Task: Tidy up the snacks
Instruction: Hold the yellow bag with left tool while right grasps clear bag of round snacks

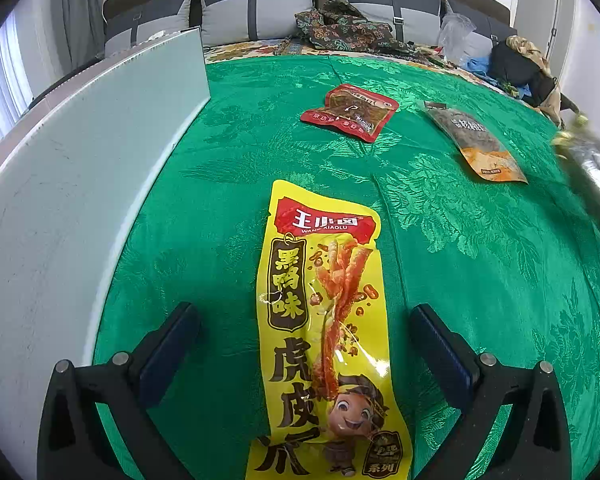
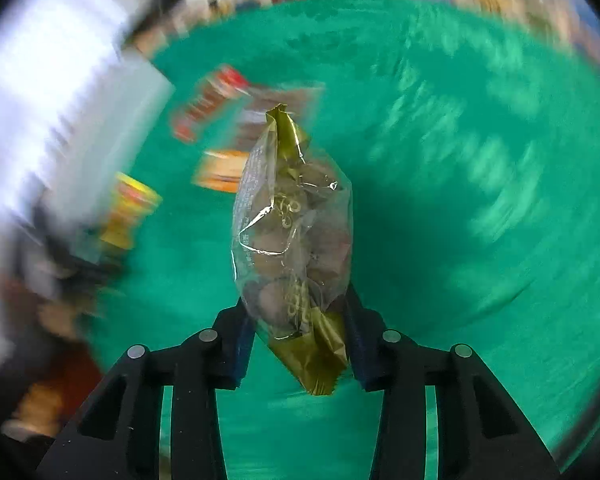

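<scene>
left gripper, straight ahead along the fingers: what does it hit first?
Probably the yellow snack packet: it lies on the green cloth between the open fingers of the left gripper and runs forward. Height above it is unclear.

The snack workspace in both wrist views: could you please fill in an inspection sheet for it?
Surface: green patterned tablecloth.
Job's things: yellow snack packet lying flat between the open fingers of the left gripper; red snack packet and grey-orange snack packet farther off; clear-and-gold snack bag lifted.
Clutter: pale board at left.
Grippers: right gripper shut on the bag.
Cables: nothing seen.
Surroundings: grey cushions, patterned fabric.
</scene>
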Tool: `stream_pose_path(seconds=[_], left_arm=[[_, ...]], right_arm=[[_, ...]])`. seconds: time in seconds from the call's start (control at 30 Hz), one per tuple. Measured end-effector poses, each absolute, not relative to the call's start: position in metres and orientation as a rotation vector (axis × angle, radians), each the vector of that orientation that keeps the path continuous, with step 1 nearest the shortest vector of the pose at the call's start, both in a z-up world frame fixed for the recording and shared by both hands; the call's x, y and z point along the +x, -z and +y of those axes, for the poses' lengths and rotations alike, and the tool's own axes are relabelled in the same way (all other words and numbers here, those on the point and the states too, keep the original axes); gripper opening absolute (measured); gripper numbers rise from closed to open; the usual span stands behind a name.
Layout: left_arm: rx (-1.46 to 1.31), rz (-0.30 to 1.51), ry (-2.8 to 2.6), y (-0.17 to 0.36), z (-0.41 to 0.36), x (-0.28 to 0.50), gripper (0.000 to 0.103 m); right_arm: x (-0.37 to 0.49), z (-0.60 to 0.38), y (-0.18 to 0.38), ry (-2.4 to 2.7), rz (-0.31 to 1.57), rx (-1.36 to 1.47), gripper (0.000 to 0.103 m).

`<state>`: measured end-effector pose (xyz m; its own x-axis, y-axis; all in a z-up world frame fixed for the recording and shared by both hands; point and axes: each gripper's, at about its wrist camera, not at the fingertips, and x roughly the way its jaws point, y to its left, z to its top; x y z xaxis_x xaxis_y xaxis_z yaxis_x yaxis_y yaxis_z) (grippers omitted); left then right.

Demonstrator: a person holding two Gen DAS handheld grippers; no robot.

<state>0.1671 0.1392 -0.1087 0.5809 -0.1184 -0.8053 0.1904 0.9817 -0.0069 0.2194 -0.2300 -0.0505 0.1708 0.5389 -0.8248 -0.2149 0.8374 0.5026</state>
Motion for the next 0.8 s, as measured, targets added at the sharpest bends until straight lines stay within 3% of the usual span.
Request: stream_pose_path(seconds=[0.17, 0.2, 0.27, 0.47, 0.6, 0.8], left_arm=[[0.084, 0.934, 0.18, 0.109, 0.139, 0.167, 0.103], [0.085, 0.934, 0.18, 0.108, 0.14, 0.166, 0.103], [0.085, 0.934, 0.18, 0.108, 0.14, 0.166, 0.103], [0.084, 0.934, 0.18, 0.108, 0.14, 0.166, 0.103], [0.084, 0.934, 0.18, 0.108, 0.14, 0.165, 0.103], [0.084, 0.934, 0.18, 0.108, 0.14, 0.165, 0.103]], right_arm=[[0.16, -0.264, 0.092, -0.387, 1.34, 0.825, 0.049], [0.152, -0.273, 0.102, -0.308, 1.351, 0.867, 0.059], [0.136, -0.29, 0.107, -0.217, 1.315, 0.886, 0.064], [0.133, -0.282, 0.045, -0.142, 1.2, 0.405, 0.066], [0.15, -0.27, 0.03, -0.14, 1.231, 0.138, 0.068], [0.145, -0.274, 0.027, -0.162, 1.274, 0.069, 0.068]])
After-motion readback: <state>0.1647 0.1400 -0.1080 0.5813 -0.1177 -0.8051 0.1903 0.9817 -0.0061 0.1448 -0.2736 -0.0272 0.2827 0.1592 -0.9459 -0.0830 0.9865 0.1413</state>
